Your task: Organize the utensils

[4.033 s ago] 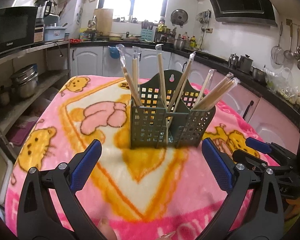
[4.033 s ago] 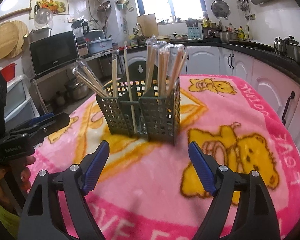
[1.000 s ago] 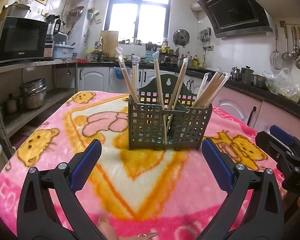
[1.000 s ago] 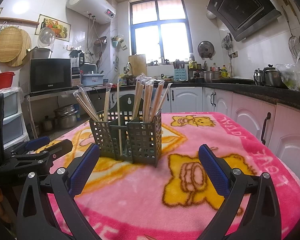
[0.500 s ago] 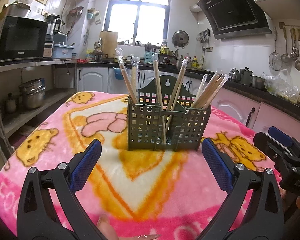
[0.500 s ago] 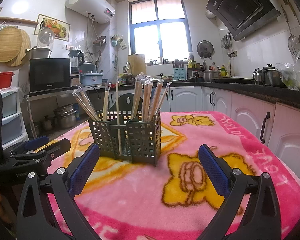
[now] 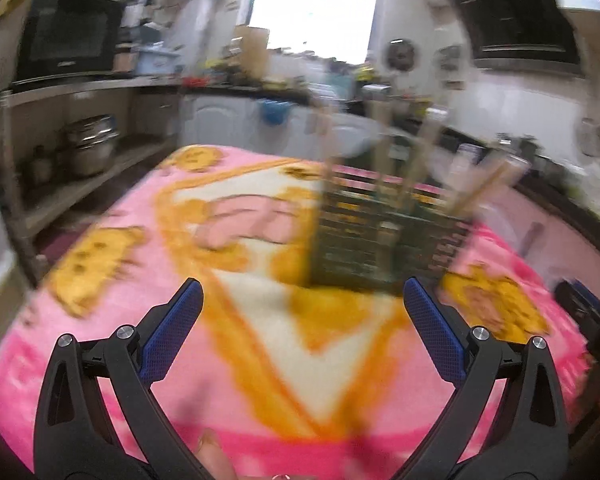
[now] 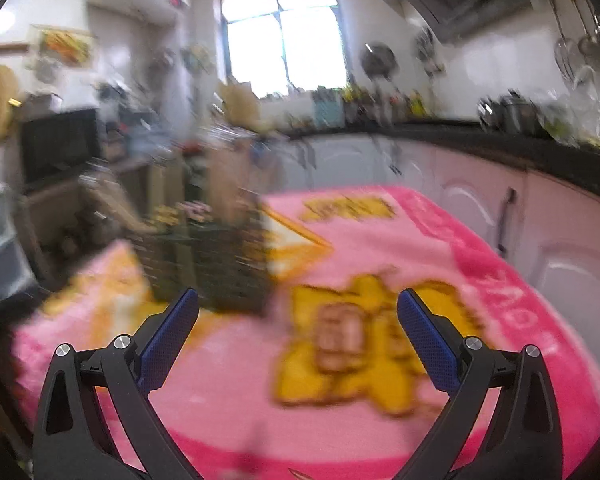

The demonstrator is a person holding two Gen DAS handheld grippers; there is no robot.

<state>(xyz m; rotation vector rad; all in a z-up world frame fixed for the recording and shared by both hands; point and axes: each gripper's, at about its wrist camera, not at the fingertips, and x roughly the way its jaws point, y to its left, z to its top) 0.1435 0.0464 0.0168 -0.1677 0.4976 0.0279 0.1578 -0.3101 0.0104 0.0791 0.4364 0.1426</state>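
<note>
Both views blurred by motion. Left gripper: black frame, blue ribbed pads, jaws spread wide, nothing held. Right gripper: same build, jaws spread wide, nothing held. Caddy: dark green plastic, square-grid perforated walls, stood upright on blanket, ahead of left gripper, right of centre; seen left of centre in right view. Chopsticks: pale, thin, stood upright or leaning in caddy; compartments not discernible. Blanket: fleecy pink, yellow-orange bear print.

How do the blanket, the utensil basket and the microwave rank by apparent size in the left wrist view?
1. blanket
2. utensil basket
3. microwave
Basket and microwave look close; blur and distance make that order unsure.
</note>
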